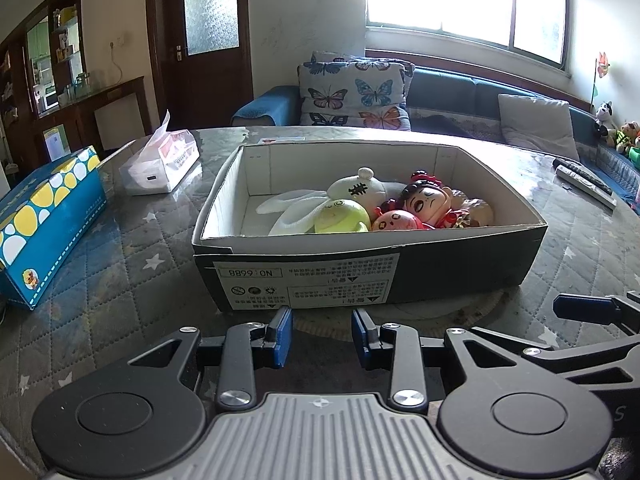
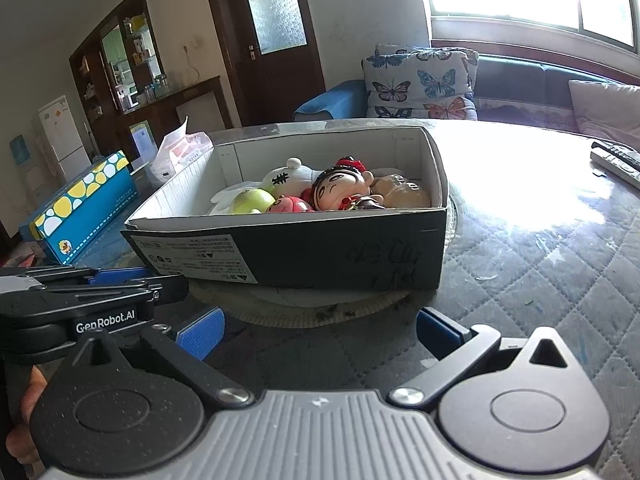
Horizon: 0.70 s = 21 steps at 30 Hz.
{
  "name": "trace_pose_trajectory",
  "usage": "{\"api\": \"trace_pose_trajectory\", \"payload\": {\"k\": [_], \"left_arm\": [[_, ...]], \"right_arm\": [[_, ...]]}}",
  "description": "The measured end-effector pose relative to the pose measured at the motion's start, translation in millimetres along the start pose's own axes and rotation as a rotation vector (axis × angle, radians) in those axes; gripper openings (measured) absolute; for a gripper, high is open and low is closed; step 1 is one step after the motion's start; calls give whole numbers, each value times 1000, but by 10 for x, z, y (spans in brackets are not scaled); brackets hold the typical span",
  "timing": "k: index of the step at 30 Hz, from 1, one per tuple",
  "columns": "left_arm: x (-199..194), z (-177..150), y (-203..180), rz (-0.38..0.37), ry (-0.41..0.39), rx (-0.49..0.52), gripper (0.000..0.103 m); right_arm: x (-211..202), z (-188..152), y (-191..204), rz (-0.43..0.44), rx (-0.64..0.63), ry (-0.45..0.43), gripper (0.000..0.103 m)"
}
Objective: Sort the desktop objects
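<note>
A dark shoebox (image 1: 460,264) with a white inside stands on the quilted table, also in the right wrist view (image 2: 320,256). It holds several toys: a doll with a red headdress (image 1: 430,200) (image 2: 340,190), a green ball toy (image 1: 340,218) (image 2: 250,201), a red round toy (image 1: 396,221) (image 2: 290,204), a white plush (image 1: 360,190) (image 2: 282,178) and a tan toy (image 2: 404,194). My left gripper (image 1: 322,336) is open and empty just in front of the box. My right gripper (image 2: 320,332) is open wider, empty, near the box's right front corner.
A blue box with yellow and white dots (image 1: 44,224) (image 2: 84,216) lies at the left. A tissue pack (image 1: 160,164) (image 2: 180,152) sits behind it. Remote controls (image 1: 586,182) (image 2: 618,162) lie at the far right. A sofa with a butterfly cushion (image 1: 352,96) stands behind the table.
</note>
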State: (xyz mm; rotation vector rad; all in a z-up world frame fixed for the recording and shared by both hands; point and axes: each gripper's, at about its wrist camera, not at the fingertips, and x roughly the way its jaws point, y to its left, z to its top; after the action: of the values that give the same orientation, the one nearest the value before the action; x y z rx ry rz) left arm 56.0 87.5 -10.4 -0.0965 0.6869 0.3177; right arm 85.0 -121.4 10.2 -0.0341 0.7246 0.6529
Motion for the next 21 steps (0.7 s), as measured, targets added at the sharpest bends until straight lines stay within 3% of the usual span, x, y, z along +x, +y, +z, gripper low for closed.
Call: {"api": "trace_pose_trajectory", "payload": {"k": [21], "left_arm": [[178, 90, 16, 8, 27, -8, 34]], "right_arm": [[197, 88, -56, -2, 21, 19, 103]]}}
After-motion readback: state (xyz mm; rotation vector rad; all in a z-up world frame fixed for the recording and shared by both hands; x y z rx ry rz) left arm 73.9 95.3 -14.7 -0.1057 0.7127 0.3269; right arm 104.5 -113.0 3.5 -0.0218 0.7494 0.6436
